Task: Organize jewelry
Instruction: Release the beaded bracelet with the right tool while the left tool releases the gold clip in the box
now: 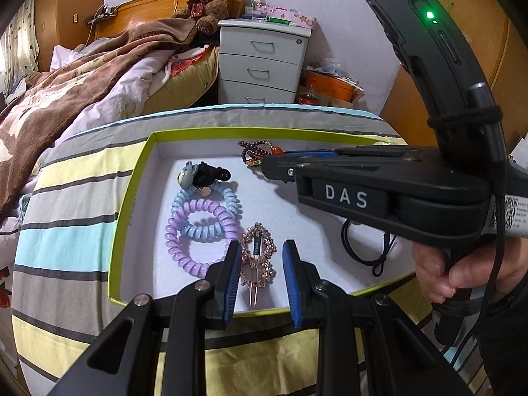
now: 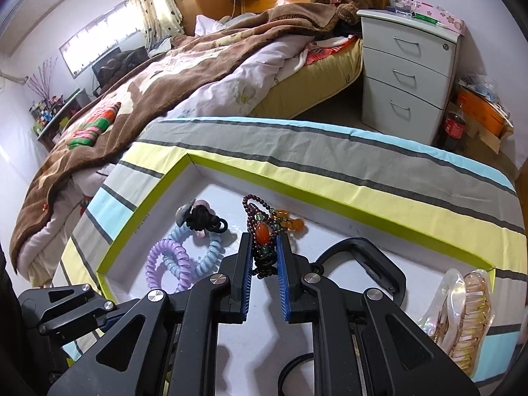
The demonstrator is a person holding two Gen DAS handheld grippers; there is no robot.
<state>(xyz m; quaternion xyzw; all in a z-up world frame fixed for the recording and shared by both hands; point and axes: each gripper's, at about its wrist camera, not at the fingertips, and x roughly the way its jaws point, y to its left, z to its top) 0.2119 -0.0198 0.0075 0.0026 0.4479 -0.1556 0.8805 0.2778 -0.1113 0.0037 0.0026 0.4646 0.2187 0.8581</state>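
My left gripper (image 1: 260, 257) hangs with jaws narrowly parted either side of the rhinestone hair clip (image 1: 258, 257) in the green-rimmed box (image 1: 132, 198), while my right gripper (image 2: 265, 247) clamps the beaded bracelet (image 2: 262, 231) farther back.

Both views are bright and evenly lit, with cool daylight coming through the window (image 2: 95, 44), which is blown out to near white beside the curtain (image 2: 155, 3). Shadows are soft; faint ones fall on the white floor of the tray (image 2: 227, 194). A green indicator light (image 1: 429, 15) glows sharply. Fisheye distortion bends the striped cloth (image 1: 66, 198) and darkens the corners. Focus is crisp centrally, softer at the rims.
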